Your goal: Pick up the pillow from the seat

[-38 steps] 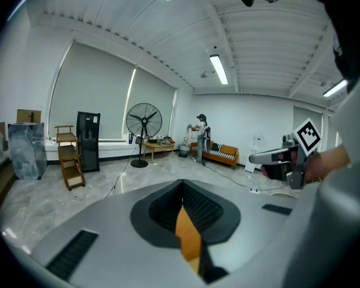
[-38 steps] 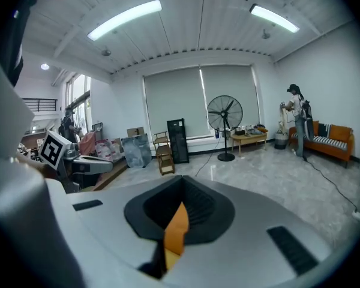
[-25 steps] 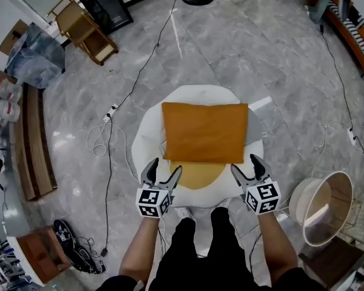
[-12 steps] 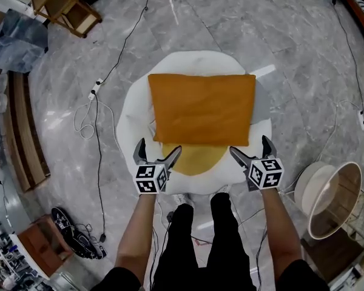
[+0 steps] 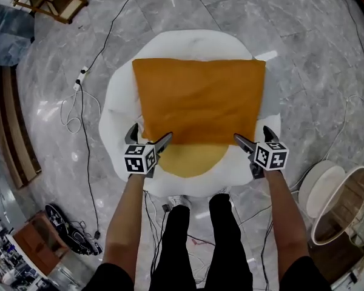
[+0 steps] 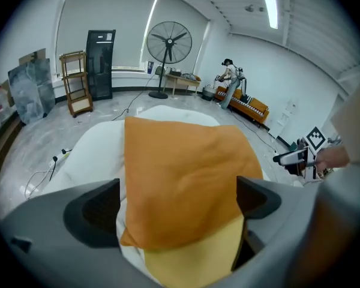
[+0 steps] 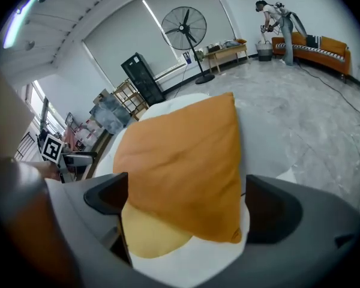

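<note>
The pillow (image 5: 199, 100) lies flat on the seat (image 5: 118, 102); the left hand-held gripper (image 5: 150, 137) and right hand-held gripper (image 5: 253, 136) each straddle a near corner, jaws spread wide, pinching nothing; likely placed to lift both corners evenly.

Black trousers (image 5: 181, 247), pale shoes (image 5: 177, 202), forearms bare. L gripper (image 5: 150, 133) & R gripper (image 5: 252, 133): dark grey jaws, white cubes w/ black square markers.

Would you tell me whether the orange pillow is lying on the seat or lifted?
Lying on it: the pillow rests flat on the white seat; left gripper and right gripper stand open.
</note>
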`<state>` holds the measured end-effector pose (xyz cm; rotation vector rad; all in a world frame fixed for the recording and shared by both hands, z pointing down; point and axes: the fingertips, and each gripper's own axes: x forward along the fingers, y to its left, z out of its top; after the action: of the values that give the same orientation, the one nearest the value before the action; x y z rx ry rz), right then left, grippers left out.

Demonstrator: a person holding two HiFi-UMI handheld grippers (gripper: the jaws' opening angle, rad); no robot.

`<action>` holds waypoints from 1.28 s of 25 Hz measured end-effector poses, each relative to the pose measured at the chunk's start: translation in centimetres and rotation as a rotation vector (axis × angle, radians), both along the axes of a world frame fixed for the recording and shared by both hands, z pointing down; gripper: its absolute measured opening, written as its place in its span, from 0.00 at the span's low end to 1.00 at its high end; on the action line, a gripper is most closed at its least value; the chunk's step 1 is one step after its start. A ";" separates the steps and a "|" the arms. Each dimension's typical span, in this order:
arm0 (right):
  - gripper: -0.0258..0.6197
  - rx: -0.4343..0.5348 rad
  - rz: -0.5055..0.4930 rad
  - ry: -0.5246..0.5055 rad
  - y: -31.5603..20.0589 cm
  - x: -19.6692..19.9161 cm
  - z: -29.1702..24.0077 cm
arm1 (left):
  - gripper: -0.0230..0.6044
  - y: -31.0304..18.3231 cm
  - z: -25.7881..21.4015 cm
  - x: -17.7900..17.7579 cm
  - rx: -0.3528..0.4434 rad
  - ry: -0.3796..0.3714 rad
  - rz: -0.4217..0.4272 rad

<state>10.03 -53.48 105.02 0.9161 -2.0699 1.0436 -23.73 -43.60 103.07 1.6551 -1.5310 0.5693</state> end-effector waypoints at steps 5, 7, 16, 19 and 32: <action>0.95 -0.037 0.035 0.022 -0.9 0.9 4.9 | 0.99 -0.6 5.4 -2.1 -0.054 0.062 -0.037; 0.95 -0.033 0.041 0.019 -2.0 0.5 6.2 | 0.98 -1.4 6.9 -3.3 -0.062 0.095 -0.068; 0.95 -0.110 0.002 -0.069 -4.7 -1.4 9.8 | 0.98 -4.0 11.1 -3.9 -0.080 0.220 -0.039; 0.95 -0.144 -0.015 -0.099 -4.8 -2.2 10.0 | 0.87 -4.4 11.6 -3.0 -0.072 0.273 -0.044; 0.45 -0.098 -0.043 0.051 -3.5 -2.9 6.8 | 0.47 -3.7 7.5 -0.8 -0.047 0.247 -0.014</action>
<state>7.09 -56.94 111.78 0.8365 -1.9695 1.0779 -24.50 -47.28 110.61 1.6123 -1.3386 0.3742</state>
